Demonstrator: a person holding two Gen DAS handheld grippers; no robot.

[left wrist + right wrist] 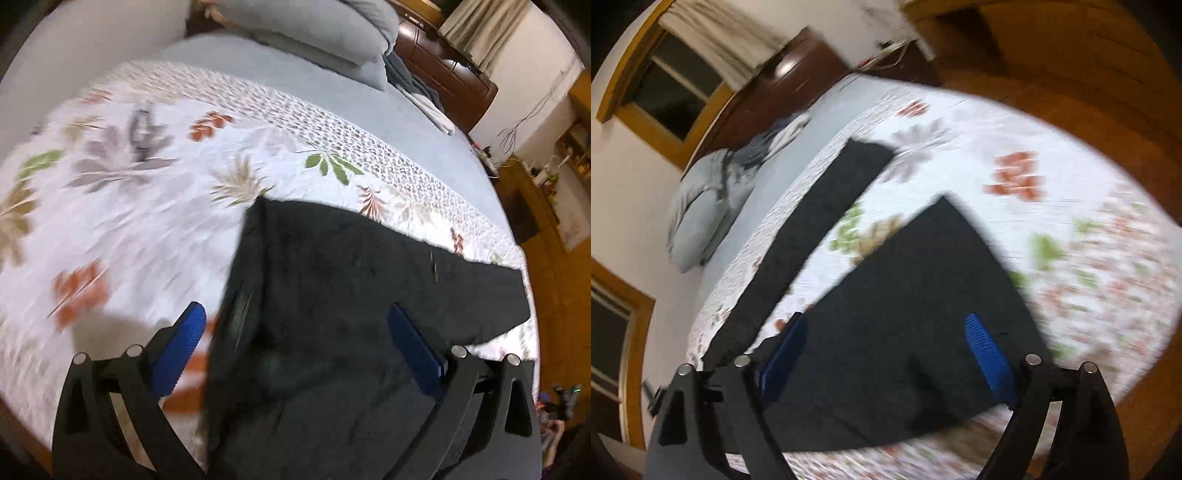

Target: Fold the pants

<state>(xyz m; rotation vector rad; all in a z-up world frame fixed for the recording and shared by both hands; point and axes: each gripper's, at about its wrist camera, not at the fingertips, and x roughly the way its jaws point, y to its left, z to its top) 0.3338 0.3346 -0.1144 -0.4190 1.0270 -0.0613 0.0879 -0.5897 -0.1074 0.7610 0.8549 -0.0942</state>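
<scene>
dark pants spread on the bed, both tools wide

while both views are smeared by blur, the pair of dark charcoal, soft-looking cloth pants (332, 314) shows plainly, lying flat on the white bedspread printed with orange, green and grey leaves (147, 206) that covers the bed. in the left wrist view the cloth fills the lower middle, its near part broad, one straight edge running up to a sharp corner and a long leg reaching away to the right edge of the bed. in the right wrist view the pants (905, 314) show as a broad dark slab with a squared corner, and a second long dark strip lies apart from it to the left, printed cover showing between the two; whether they join lower down is hidden.

left tool (295, 314): its blue-padded fingers (183, 347) stand wide apart above the cloth, gripping nothing. right tool (886, 321): likewise spread wide, blue pads (988, 354) clear of the fabric.

grey pillows (325, 33) are stacked at the far end of the bed.
</scene>
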